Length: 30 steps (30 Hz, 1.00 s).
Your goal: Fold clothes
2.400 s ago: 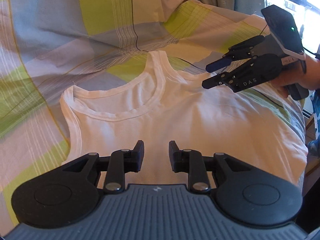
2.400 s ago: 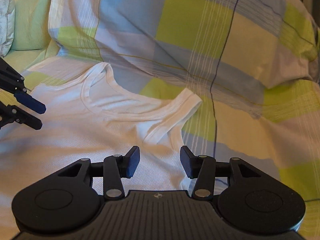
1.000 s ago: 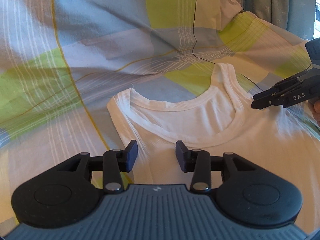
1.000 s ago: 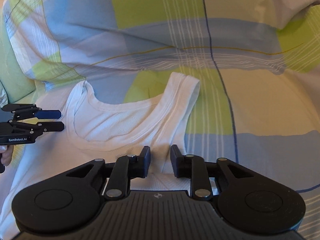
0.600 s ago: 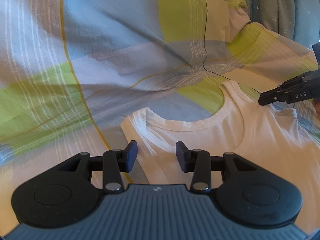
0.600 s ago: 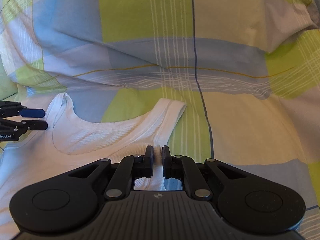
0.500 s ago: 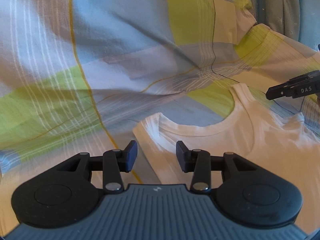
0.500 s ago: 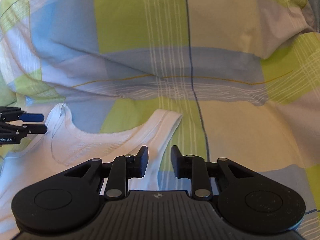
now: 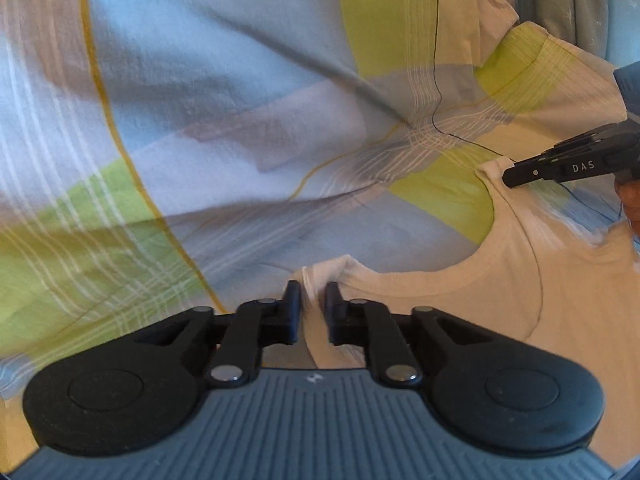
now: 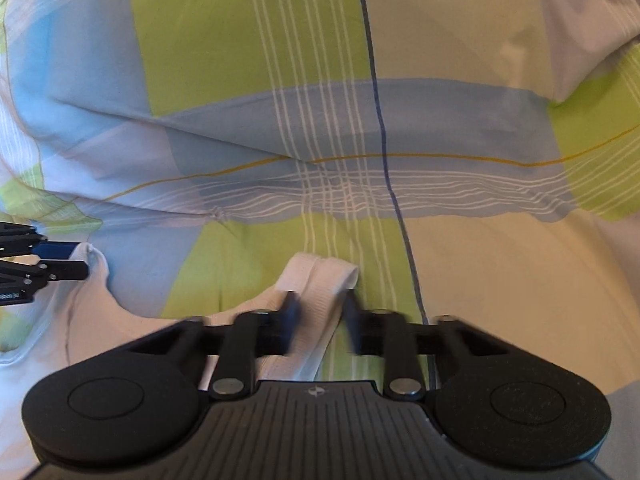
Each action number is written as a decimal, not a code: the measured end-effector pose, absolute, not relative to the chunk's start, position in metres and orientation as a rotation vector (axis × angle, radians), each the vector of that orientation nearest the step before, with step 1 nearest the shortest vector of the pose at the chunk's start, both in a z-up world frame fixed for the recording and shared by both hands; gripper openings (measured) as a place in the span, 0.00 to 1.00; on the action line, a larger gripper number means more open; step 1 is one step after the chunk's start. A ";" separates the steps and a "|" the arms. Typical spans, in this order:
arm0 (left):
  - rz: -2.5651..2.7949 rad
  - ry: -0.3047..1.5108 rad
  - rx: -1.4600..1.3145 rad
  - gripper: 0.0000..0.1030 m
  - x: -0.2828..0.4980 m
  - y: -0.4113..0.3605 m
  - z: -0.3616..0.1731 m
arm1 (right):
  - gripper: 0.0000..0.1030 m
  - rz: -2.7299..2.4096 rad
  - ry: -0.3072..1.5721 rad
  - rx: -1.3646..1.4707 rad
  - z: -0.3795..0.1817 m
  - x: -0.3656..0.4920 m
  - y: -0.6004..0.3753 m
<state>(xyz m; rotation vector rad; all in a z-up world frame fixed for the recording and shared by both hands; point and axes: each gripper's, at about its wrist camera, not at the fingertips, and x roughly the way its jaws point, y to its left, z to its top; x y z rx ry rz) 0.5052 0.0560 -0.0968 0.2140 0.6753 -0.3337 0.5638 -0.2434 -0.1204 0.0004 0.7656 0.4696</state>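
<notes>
From the left wrist view, a white tank top (image 9: 540, 300) lies on a bed under a checked bedspread (image 9: 240, 100) of green, blue and cream. The left gripper (image 9: 312, 312) sits at the top's near shoulder strap (image 9: 324, 272), and its fingers (image 9: 291, 312) are drawn close together with a bunched fold of the strap between them, so they are gripping the cloth. Across the round neckline, at the right edge of this view, the right gripper (image 9: 510, 176) reaches in with its tip at the other strap (image 9: 490, 168); from this side its fingers look close together, but whether they are pinching the cloth cannot be told here. From the right wrist view, the right gripper (image 10: 318, 316) is low over the bedspread (image 10: 400, 120), its blurred fingers (image 10: 290, 316) standing apart on either side of the folded strap end (image 10: 324, 272), which lies between them without being clamped. At the left edge, the left gripper (image 10: 76, 260) shows side-on, its tip at the far strap (image 10: 90, 256). The body of the tank top (image 10: 120, 340) spreads toward the lower left corner.
</notes>
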 end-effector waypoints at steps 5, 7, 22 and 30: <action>-0.253 0.643 0.159 0.06 0.511 0.052 -0.093 | 0.03 0.447 0.702 -0.032 -0.112 0.556 -0.244; -0.233 0.683 0.165 0.08 0.515 0.049 -0.098 | 0.06 0.436 0.700 -0.042 -0.110 0.551 -0.246; -0.231 0.712 0.094 0.29 0.378 0.087 -0.083 | 0.39 0.511 0.719 -0.137 -0.087 0.412 -0.278; -0.231 0.728 0.245 0.29 0.266 0.068 -0.087 | 0.39 0.430 0.802 -0.368 -0.096 0.304 -0.302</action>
